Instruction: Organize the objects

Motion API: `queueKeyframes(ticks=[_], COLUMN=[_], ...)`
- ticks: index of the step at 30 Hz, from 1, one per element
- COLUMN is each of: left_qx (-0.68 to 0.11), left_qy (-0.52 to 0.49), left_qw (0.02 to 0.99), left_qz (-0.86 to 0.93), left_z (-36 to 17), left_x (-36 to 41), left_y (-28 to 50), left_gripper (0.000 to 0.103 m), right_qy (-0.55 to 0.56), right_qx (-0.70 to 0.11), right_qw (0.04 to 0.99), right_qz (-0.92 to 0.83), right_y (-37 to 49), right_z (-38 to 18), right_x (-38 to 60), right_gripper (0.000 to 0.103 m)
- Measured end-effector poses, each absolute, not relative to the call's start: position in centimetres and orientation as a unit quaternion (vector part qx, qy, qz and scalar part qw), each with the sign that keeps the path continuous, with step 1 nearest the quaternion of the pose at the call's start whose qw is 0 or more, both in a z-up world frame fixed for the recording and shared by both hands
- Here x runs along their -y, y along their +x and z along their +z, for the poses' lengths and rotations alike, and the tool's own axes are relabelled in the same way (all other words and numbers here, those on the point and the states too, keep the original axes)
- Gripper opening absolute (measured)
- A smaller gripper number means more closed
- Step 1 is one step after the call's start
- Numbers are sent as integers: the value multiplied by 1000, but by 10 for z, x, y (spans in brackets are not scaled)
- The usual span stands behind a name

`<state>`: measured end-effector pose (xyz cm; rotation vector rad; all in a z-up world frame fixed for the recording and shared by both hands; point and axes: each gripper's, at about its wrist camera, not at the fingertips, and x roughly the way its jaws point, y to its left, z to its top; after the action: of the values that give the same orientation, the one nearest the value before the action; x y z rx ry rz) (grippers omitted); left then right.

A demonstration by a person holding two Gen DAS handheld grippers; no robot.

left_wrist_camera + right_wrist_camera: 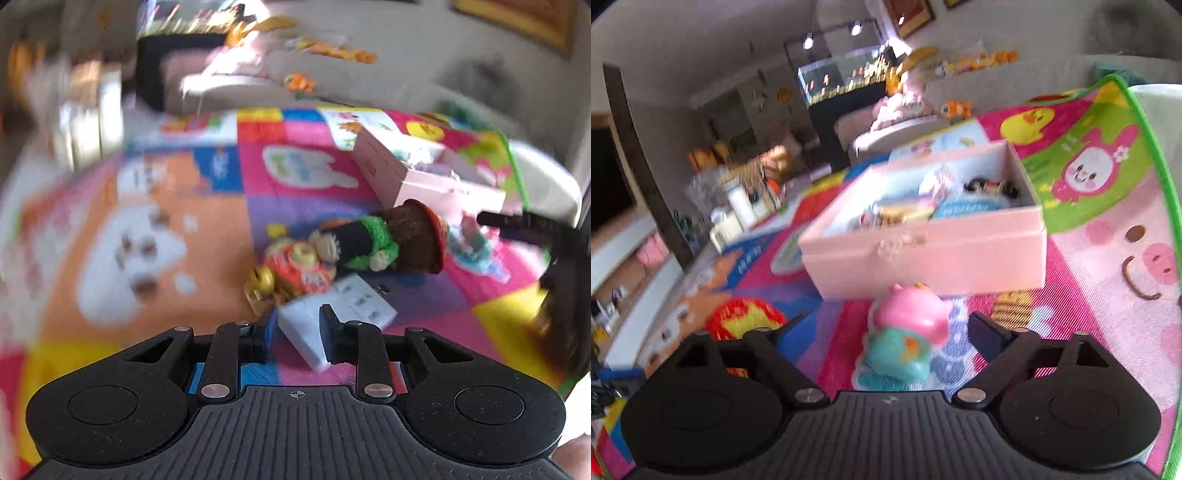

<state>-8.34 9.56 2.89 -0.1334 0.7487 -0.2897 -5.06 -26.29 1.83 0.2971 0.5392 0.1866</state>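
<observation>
**Two toys between two pairs of fingers, the box ahead**

We begin at the left. The left gripper (297,338) is low over the mat (155,221), and a white block (334,314) lies between its fingers. The fingers stand close on both sides of the block, but the picture is blurred, so we cannot tell if they press it or only frame it. The long axis of the block runs slanted, away from us and to the right. Just behind it lie a small red toy (295,267) and a knitted doll (384,236), the doll on its side.

Farther right stands the pink box (923,247), open, with several small things already inside. It is well ahead of the left gripper and to its right, and directly ahead of the right one.

The right gripper (886,332) is spread wide. A pink toy (905,339) sits on the mat between its fingers, touching neither, and near the front wall of the box.

We judge the right hand nearer to the box. Its toy lies straight in line with the box, so the coming move is probably to close, lift and carry it forward.
</observation>
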Motion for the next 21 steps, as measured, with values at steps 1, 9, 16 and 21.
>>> queueKeyframes(ticks=[1,9,16,21], left_qx=[-371,-379,-325,-346], left_qy=[-84,-9,127,71], left_qw=[912,883,907,913], left_qz=[-151,-276,-236,-204], left_z=[25,22,32,32], left_x=[-96,-21,19,14], left_y=[-82,-82,-86,-63], left_gripper=[29,30,31,31], right_qy=[148,147,180,178], right_qx=[-262,-288,-301,-303], right_qw=[949,944,935,935], right_qz=[88,62,42,37], right_y=[-53,-61,-58,-58], right_z=[19,14,8,7], right_x=[263,268,279,277], right_gripper=[98,103,103,103])
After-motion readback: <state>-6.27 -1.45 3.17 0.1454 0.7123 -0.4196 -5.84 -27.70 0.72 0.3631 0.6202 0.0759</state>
